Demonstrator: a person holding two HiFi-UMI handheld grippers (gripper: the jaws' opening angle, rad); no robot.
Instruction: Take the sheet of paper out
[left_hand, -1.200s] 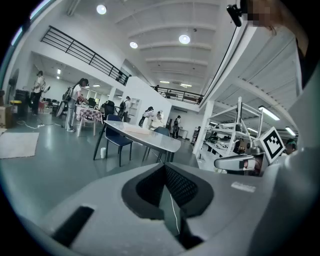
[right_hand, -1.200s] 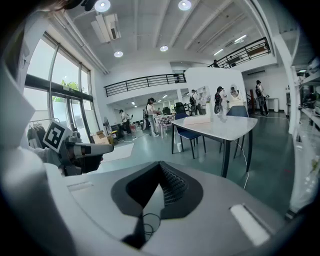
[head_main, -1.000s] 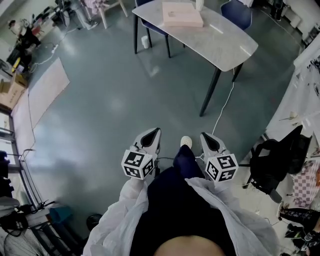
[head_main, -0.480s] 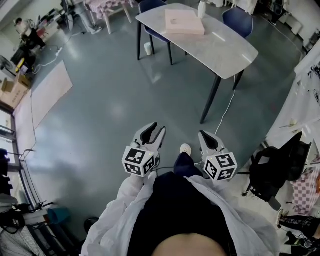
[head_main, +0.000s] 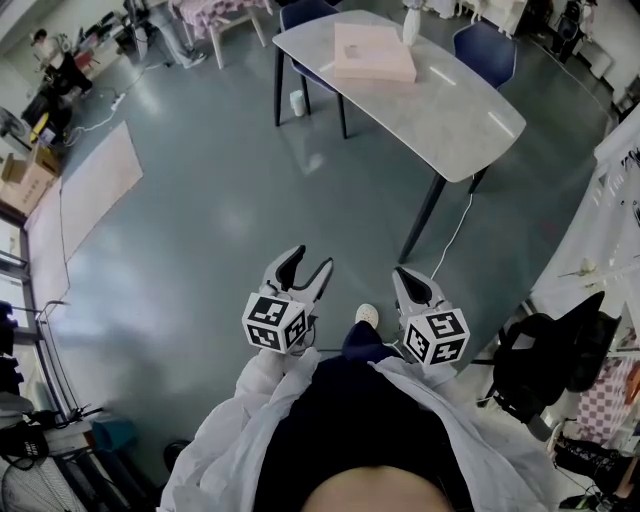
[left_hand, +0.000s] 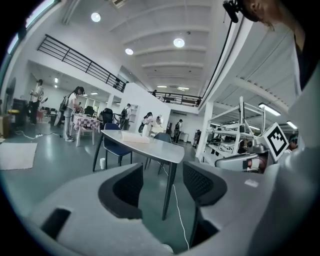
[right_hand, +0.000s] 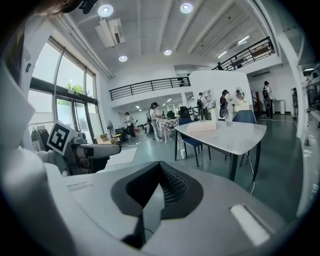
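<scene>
Pink box sits on the table, well ahead of us. We can't spot any sheet yet, so nothing's done. Our left gripper has just been opening, wide and empty; our right gripper is closed on nothing.

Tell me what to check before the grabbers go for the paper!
1. The left gripper open: ok. Its jaws have just been opening, with nothing between them.
2. The right gripper open: not ok. Its jaws are together and empty.
3. The table close enough: not ok. It is far ahead of both grippers.
4. The pink box on the table: ok.
5. The sheet of paper spotted: cannot tell. None shows.
</scene>
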